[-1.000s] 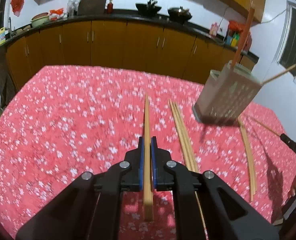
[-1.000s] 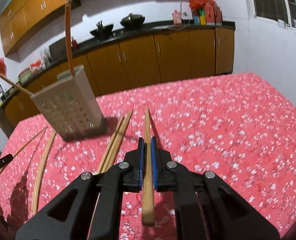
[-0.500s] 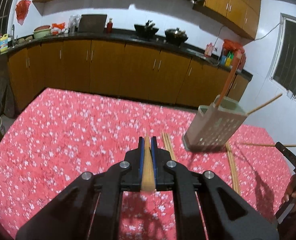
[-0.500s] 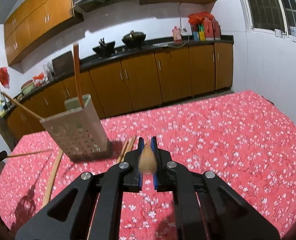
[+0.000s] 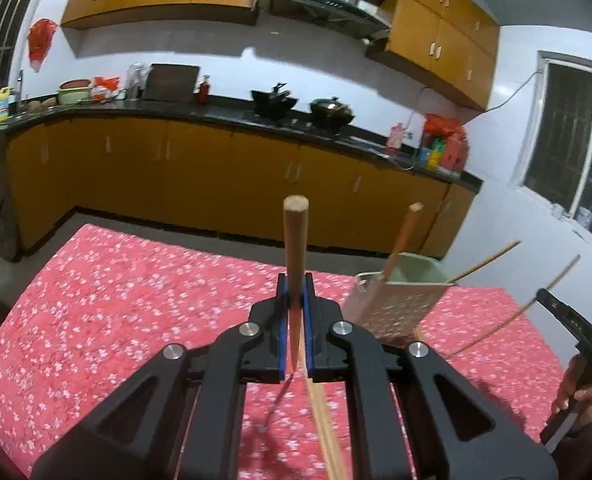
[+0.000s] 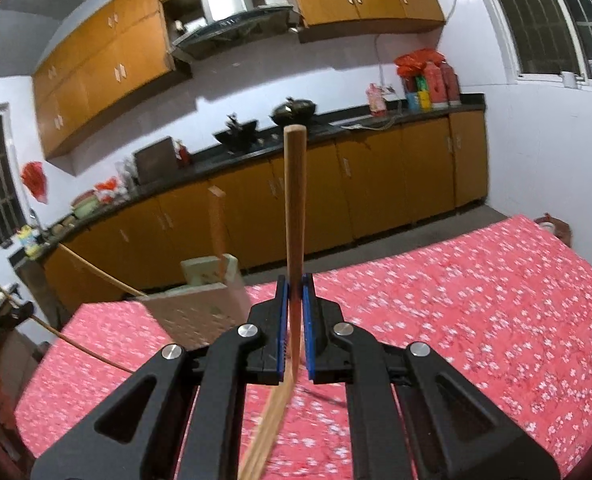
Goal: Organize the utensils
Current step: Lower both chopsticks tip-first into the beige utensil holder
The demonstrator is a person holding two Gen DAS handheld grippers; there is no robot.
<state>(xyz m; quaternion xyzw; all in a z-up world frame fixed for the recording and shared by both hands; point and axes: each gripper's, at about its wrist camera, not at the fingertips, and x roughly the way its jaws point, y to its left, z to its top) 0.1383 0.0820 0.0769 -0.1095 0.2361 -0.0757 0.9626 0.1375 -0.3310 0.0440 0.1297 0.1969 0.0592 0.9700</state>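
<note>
The right claw point(image 6: 295, 300) pinches a wooden chopstick point(image 6: 294, 200) that points up. A holder point(image 6: 203, 308) stands on the red desk point(image 6: 476, 300).

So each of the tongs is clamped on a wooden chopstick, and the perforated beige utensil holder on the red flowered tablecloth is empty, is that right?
Not quite. The perforated beige utensil holder is not empty: the left wrist view shows a wooden chopstick already standing in it. The rest holds: the left tongs and right tongs are each clamped on a wooden chopstick, and the holder stands on the red flowered tablecloth.
</note>
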